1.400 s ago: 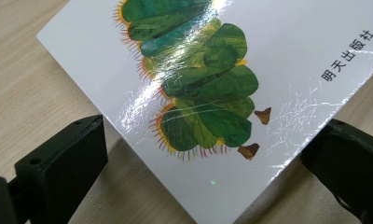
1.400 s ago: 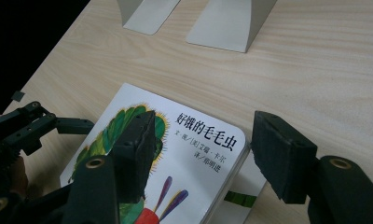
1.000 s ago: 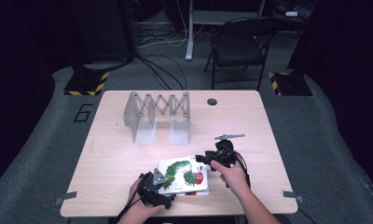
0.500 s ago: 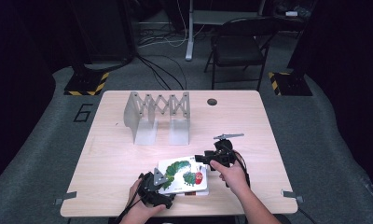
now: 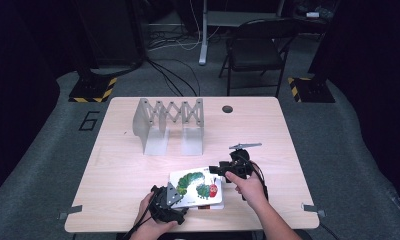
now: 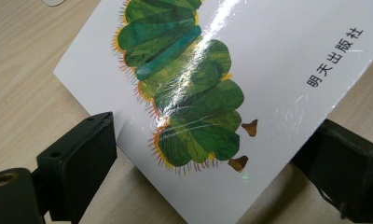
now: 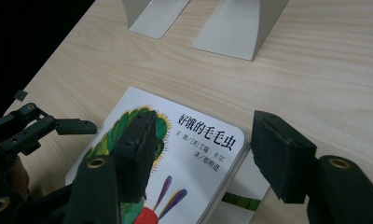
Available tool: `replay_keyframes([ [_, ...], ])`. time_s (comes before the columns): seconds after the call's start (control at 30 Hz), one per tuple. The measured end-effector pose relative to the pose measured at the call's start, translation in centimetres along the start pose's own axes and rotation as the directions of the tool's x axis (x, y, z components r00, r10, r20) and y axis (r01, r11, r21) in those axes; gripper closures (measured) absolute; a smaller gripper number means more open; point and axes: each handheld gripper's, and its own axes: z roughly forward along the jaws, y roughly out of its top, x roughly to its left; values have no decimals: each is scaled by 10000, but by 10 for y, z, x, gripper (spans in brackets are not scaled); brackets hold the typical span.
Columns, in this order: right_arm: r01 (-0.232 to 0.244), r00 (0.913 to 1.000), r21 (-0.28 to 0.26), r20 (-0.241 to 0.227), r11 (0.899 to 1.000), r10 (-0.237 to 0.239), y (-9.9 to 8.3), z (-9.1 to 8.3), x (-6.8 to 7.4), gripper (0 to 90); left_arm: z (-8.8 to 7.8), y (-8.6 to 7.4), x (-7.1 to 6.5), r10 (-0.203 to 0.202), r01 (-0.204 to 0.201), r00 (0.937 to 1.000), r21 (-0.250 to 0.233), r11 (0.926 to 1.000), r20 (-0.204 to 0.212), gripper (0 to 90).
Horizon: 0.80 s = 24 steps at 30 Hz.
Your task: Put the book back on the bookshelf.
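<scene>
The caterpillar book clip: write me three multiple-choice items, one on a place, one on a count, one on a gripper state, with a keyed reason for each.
1. Where on the table does the caterpillar book lie?
A. By the far edge, behind the rack
B. By the near edge, between the two grippers
C. On the chair

2. How many feet does the grey folding rack rest on?
A. Two
B. Four
C. None

3. How do the right gripper's jaws stand?
A. Shut on the book
B. Shut on nothing
C. Open, straddling the book's corner

Answers: 1 B, the high view shows it near the person, with the left gripper at its other end. 2 A, two flat feet show. 3 C, a wide gap shows between the jaws.
</scene>
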Motion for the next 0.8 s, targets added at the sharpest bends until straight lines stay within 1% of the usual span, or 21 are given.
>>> replay_keyframes([
  [0.03, 2, 10000, -7, -3, 10000, -2, 0, 0, 0, 407, 0, 0, 0, -10, 10, 10000, 4, 10000, -19, 74],
  [0.1, 10, 10000, 1, 3, 10000, -10, 0, 0, 0, 408, -1, 0, 0, 61, -61, 10000, 4, 10000, 69, 76],
  [0.17, 12, 10000, 2, 1, 10000, -12, 0, 0, 0, 407, 0, -1, -1, 94, -95, 10000, -149, 9998, -29, 78],
  [0.2, -11, 10000, 11, 9, 10000, 11, 0, 0, 0, 407, -1, -1, -1, 122, -123, 9999, -144, 9998, -87, 79],
  [0.23, -40, 10000, 21, -6, 10000, 40, 0, 0, 0, 407, -1, -1, -1, 165, -165, 9999, -110, 9998, 6, 82],
  [0.27, -40, 10000, 21, -6, 10000, 40, 0, 0, 0, 407, -1, -1, -2, 184, -184, 9998, -122, 9998, -29, 82],
  [0.37, -15, 10000, 40, -2, 10000, 15, 0, 0, -1, 407, -2, -1, -4, 432, -438, 9987, -234, 9988, -280, 95],
  [0.4, -2, 10000, 54, 15, 10000, 2, 0, 1, -1, 407, -2, -1, -5, 451, -459, 9986, -248, 9986, -285, 98],
  [0.43, 4, 10000, 54, 19, 10000, -4, 0, 1, -1, 407, -2, -1, -4, 433, -438, 9989, -269, 9987, -188, 99],
  [0.5, 15, 10000, 57, 24, 10000, -15, 0, 1, -1, 407, -2, -2, -5, 461, -466, 9988, -273, 9985, -180, 100],
  [0.57, 19, 10000, 59, 46, 10000, -19, -1, 1, -1, 407, -2, -2, -5, 480, -489, 9986, -410, 9980, -230, 100],
  [0.6, 20, 10000, 49, 51, 10000, -20, -1, 1, -1, 407, -2, -2, -5, 497, -503, 9986, -365, 9981, -173, 101],
  [0.63, 18, 10000, 50, 57, 10000, -19, -1, 1, -1, 407, -2, -3, -5, 530, -540, 9982, -349, 9979, -286, 101],
  [0.67, -5, 10000, 63, 51, 10000, 5, -1, 1, -1, 407, -3, -3, -5, 574, -582, 9981, -337, 9977, -239, 102],
  [0.7, -7, 10000, 55, 46, 10000, 7, -1, 1, -2, 407, -3, -3, -6, 653, -665, 9974, -437, 9968, -294, 113],
  [0.73, -10, 10000, 57, 42, 10000, 10, -1, 1, -2, 407, -3, -3, -7, 754, -764, 9969, -495, 9958, -214, 126],
  [0.77, -2, 10000, 59, 49, 10000, 1, -1, 1, -2, 406, -4, -3, -8, 924, -935, 9954, -468, 9945, -243, 141],
  [0.8, -20, 10000, 58, 61, 10000, 19, -1, 1, -1, 406, -4, -3, -10, 899, -915, 9955, -575, 9941, -300, 150],
])
